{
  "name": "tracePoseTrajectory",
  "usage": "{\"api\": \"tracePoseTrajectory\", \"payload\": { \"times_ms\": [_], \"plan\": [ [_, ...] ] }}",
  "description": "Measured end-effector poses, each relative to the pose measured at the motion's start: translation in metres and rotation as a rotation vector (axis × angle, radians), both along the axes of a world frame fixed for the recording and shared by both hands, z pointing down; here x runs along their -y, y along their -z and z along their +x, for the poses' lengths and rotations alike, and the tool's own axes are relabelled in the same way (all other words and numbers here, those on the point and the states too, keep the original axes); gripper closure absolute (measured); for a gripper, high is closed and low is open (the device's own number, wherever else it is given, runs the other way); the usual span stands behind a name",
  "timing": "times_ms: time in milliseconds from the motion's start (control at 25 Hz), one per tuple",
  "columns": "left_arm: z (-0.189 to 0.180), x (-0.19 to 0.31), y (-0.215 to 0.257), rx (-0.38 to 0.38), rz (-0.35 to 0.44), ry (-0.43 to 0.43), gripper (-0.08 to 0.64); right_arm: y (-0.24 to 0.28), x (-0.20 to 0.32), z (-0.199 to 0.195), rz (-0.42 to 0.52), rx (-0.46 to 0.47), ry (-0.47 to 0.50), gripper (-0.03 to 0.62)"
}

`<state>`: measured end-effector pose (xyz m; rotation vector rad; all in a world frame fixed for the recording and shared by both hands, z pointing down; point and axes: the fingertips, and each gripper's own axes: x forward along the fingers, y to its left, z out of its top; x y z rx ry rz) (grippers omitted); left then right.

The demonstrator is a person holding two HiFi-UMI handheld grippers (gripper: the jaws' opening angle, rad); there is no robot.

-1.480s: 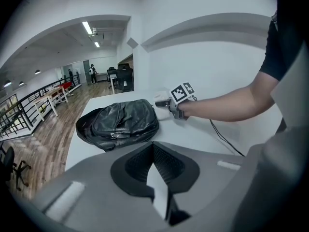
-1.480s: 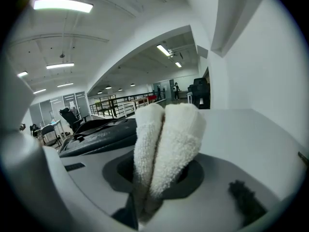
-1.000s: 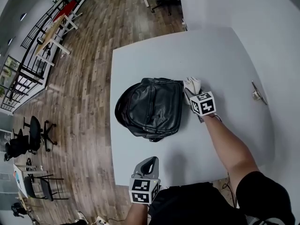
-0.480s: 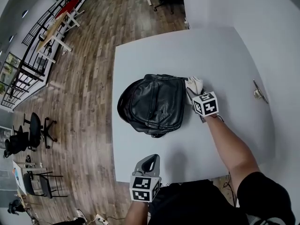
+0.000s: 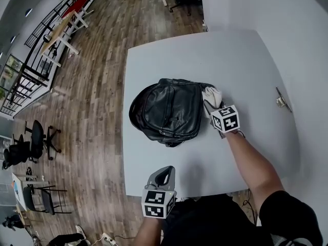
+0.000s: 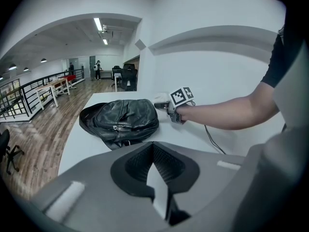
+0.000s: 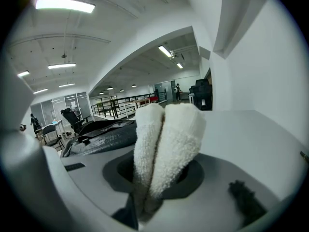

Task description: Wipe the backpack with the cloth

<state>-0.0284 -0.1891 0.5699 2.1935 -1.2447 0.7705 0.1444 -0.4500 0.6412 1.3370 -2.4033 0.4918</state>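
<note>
Cloth (image 5: 211, 94), clamped in right gripper (image 5: 207, 105), now touches backpack's (image 5: 166, 111) right edge; left gripper (image 5: 163, 174) closed, empty, at table's (image 5: 246, 60) near edge; open tabletop beyond.

Backpack (image 7: 99, 134) half hidden behind cloth (image 7: 166, 139); small metal item (image 5: 280, 102) unidentifiable.

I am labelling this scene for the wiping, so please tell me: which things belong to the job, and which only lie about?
Job: backpack; cloth, clamped in the right gripper; table beneath.
Lying about: small metal object near the table's right edge; left gripper, shut, empty.
</note>
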Motion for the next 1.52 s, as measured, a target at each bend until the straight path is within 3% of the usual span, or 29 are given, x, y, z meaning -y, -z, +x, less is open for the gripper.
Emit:
{"api": "tracePoseTrajectory", "payload": {
  "times_ms": [920,1520],
  "plan": [
    [0.007,-0.004,0.008,-0.014,0.021,-0.015,0.552,0.013,-0.058,-0.007,0.005,0.052,0.021,0.494],
    [0.015,0.007,0.018,-0.012,0.027,-0.005,0.552,0.028,-0.113,-0.030,-0.008,0.078,0.093,0.494]
  ]
}}
